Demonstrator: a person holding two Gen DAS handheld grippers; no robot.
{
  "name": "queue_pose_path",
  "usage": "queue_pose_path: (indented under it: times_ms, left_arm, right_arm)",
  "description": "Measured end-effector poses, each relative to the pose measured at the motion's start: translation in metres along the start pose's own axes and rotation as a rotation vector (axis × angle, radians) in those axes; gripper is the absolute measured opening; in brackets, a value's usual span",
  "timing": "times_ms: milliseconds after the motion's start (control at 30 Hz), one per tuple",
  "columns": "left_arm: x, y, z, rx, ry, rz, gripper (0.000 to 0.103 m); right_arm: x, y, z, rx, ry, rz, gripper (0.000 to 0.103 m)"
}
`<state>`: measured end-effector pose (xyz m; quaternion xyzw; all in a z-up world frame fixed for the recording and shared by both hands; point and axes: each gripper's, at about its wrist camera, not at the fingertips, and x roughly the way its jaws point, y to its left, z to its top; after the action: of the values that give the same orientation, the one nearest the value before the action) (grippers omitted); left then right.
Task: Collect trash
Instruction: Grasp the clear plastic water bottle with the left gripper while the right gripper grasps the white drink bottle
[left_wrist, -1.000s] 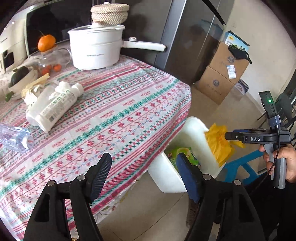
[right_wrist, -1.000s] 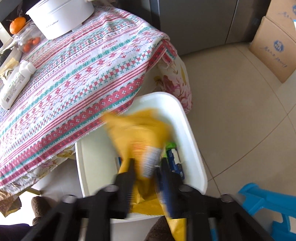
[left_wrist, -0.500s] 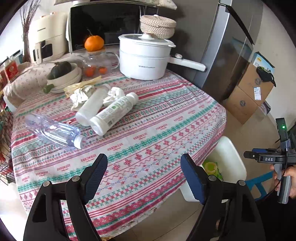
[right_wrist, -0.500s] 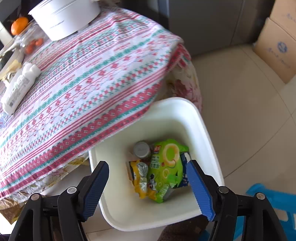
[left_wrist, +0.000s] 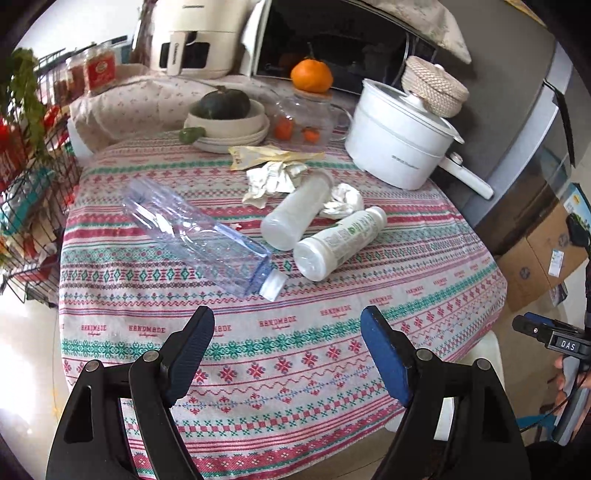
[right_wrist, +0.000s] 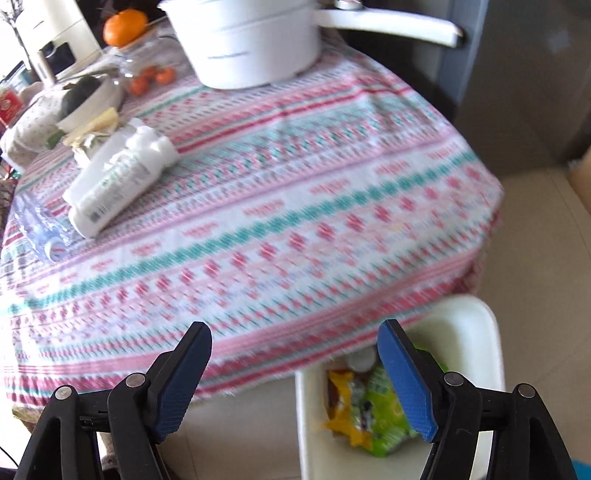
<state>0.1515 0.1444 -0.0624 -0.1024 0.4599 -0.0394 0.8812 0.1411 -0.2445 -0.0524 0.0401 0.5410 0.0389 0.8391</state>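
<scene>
On the patterned tablecloth (left_wrist: 295, 354) lie a clear plastic bottle (left_wrist: 195, 230), a frosted white bottle (left_wrist: 297, 212), a labelled white bottle (left_wrist: 338, 242) and crumpled paper (left_wrist: 275, 179). My left gripper (left_wrist: 286, 350) hangs open over the cloth's near edge, short of the bottles, with nothing between its fingers. My right gripper (right_wrist: 295, 373) is empty and its jaws are still opening, above the table's edge. The white bin (right_wrist: 476, 325) stands on the floor below, with yellow and green wrappers (right_wrist: 369, 410) inside. The labelled bottle (right_wrist: 114, 188) also shows in the right wrist view.
At the back of the table stand a white pot (left_wrist: 399, 147), a bowl with a green squash (left_wrist: 225, 114), an orange (left_wrist: 310, 75) and a glass jar. A wire rack (left_wrist: 26, 206) flanks the left side. Cardboard boxes (left_wrist: 543, 254) sit on the floor to the right.
The yellow wrapper left my right gripper and dropped into the bin; those jaws spread wide. Both grippers swung away from the bin toward the table, and the bottles came into the left wrist view.
</scene>
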Motion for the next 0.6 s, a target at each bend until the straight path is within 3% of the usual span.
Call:
queue_pose_path:
  times_ms: [200, 367, 533, 600]
  left_arm:
    - [0.040, 0.038, 0.017, -0.172, 0.027, 0.058, 0.083]
    - [0.073, 0.057, 0.034, -0.339, 0.013, 0.074, 0.083]
    - [0.100, 0.067, 0.048, -0.420, 0.001, 0.131, 0.083]
    - [0.109, 0.072, 0.049, -0.460, 0.016, 0.143, 0.077]
  right_arm:
    - [0.023, 0.034, 0.023, -0.038, -0.030, 0.090, 0.083]
    - [0.058, 0.052, 0.031, -0.052, 0.028, 0.090, 0.083]
    - [0.073, 0.067, 0.045, -0.065, 0.010, 0.067, 0.083]
    - [0.078, 0.073, 0.048, -0.074, 0.005, 0.058, 0.083]
